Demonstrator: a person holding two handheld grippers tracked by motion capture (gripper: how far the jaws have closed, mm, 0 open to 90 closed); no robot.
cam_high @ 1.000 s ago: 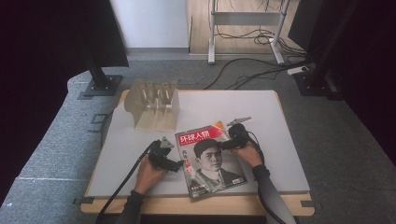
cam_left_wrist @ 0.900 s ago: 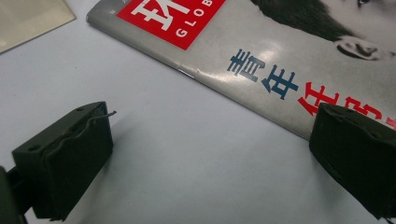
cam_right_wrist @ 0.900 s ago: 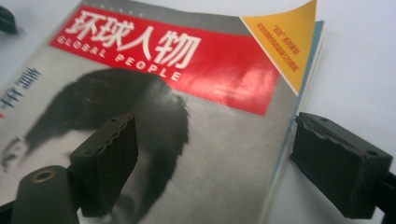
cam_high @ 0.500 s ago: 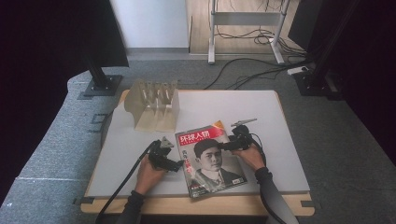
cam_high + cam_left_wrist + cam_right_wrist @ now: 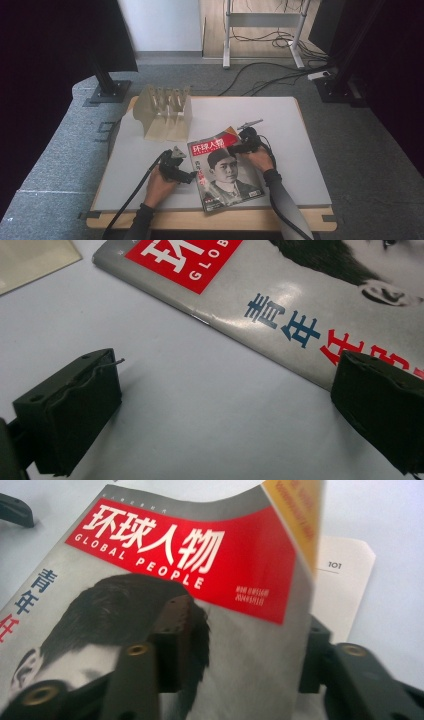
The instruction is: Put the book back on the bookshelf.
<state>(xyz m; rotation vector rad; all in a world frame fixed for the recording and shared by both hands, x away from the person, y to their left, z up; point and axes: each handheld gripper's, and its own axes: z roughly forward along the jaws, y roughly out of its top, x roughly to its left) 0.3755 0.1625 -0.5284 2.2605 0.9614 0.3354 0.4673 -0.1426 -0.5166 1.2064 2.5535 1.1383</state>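
A magazine [image 5: 225, 170] with a red title band and a portrait on its cover lies near the table's front edge. My left gripper [image 5: 192, 176] rests open at its spine side; in the left gripper view [image 5: 225, 410] one jaw sits on the bare table and the other over the magazine [image 5: 300, 300] edge. My right gripper [image 5: 239, 147] is at the magazine's upper right edge. In the right gripper view [image 5: 242, 645] its jaws stand apart, one on top of the cover [image 5: 175, 545] and one behind its raised edge. An inner page [image 5: 345, 595] shows beneath.
A beige slotted file rack [image 5: 165, 112] stands at the back left of the white table [image 5: 300, 130]. Cables trail from both grippers off the front edge. Black stands and floor cables lie beyond the table.
My right gripper has shifted slightly left onto the magazine's edge, and the cover's corner stands a little higher. The left gripper has stayed put.
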